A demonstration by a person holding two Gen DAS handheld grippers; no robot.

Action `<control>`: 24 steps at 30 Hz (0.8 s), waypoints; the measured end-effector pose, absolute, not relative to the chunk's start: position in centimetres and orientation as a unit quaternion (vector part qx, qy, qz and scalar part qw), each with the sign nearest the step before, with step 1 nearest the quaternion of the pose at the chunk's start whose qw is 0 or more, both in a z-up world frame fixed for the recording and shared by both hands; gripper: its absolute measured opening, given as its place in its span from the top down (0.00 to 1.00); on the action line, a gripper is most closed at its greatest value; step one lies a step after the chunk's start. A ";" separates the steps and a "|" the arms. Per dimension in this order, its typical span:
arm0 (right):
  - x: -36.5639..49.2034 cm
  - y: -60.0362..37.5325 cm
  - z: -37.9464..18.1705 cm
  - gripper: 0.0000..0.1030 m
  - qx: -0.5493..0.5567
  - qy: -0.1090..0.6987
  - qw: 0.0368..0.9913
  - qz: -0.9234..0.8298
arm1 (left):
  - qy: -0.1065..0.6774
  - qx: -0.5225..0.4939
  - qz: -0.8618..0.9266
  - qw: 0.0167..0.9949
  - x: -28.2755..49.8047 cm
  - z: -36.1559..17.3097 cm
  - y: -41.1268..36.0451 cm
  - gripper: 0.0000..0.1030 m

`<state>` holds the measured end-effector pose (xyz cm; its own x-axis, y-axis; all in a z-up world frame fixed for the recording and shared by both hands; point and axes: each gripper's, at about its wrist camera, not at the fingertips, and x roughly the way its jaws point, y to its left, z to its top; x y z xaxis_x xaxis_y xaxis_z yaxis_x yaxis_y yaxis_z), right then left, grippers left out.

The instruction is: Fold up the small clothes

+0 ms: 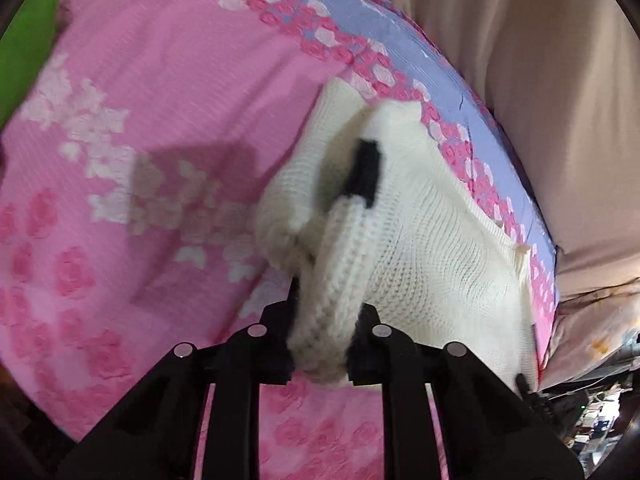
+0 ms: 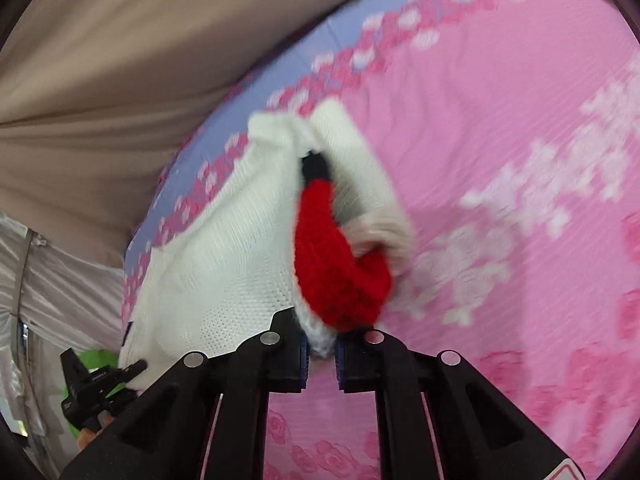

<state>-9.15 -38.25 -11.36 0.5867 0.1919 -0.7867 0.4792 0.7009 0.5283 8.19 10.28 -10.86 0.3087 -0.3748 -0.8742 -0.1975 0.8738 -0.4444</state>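
A small white knitted garment (image 1: 420, 240) with a black patch (image 1: 364, 168) hangs lifted above a pink flowered bedsheet (image 1: 140, 100). My left gripper (image 1: 320, 344) is shut on a ribbed white edge of it. In the right wrist view the same garment (image 2: 224, 248) shows a red knitted part (image 2: 332, 264) and a black tip (image 2: 314, 166). My right gripper (image 2: 320, 350) is shut on its edge just below the red part. The left gripper (image 2: 100, 380) also shows at the lower left of the right wrist view, holding the garment's other end.
The bedsheet has a lilac border (image 1: 400, 32) with pink roses. A beige curtain (image 1: 540, 80) hangs behind the bed and shows in the right wrist view (image 2: 120, 60) too. A green object (image 1: 24, 40) lies at the far left.
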 end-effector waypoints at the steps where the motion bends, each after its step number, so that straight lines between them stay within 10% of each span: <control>1: -10.2 -38.9 -10.8 0.93 0.377 0.444 0.807 -0.095 | 0.593 -0.249 -0.054 0.764 7.3 -11.0 11.3 0.85; 15: -24.9 -39.2 -15.5 0.85 0.389 0.531 0.738 -0.147 | 0.658 -0.204 -0.047 0.723 -3.2 -14.8 14.1 0.78; 19: -24.0 -39.2 -10.8 0.54 0.331 0.497 0.782 -0.179 | 0.572 -0.150 -0.034 0.805 -2.3 -8.6 13.9 0.31; 24: -18.4 -40.0 -7.7 0.39 0.295 0.456 0.826 -0.149 | 0.530 -0.146 -0.082 0.831 2.8 -6.7 11.3 0.20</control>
